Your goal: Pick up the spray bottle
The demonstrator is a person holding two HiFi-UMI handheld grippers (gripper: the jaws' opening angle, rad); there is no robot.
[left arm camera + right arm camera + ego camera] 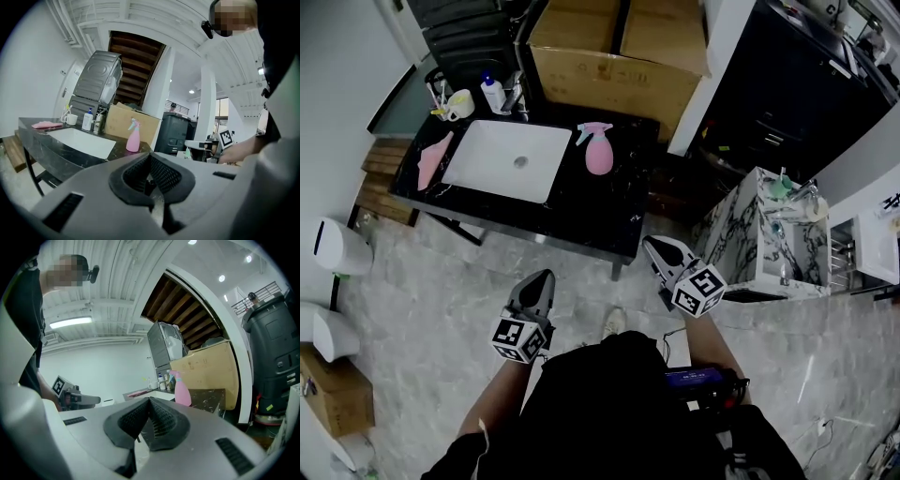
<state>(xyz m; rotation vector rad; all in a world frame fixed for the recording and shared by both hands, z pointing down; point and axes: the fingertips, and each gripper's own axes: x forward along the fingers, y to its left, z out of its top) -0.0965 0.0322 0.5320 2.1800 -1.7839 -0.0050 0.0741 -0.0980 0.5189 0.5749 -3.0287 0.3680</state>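
Note:
A pink spray bottle point(598, 150) with a teal collar stands upright on the black counter point(581, 211), just right of the white sink basin point(508, 158). It also shows in the left gripper view as the spray bottle point(133, 136) and in the right gripper view as the spray bottle point(181, 389). My left gripper point(541, 280) and right gripper point(658, 247) hang over the floor, short of the counter's near edge, both pointing toward it. Both are shut with nothing between the jaws, as the left gripper point(149, 159) and right gripper point(149, 404) show up close.
A pink cloth point(432, 160), a white mug point(459, 103) and a white pump bottle point(494, 95) sit around the sink. A cardboard box point(619, 52) stands behind the counter. A marble-patterned unit point(759, 234) is at the right, white bins point(339, 246) at the left.

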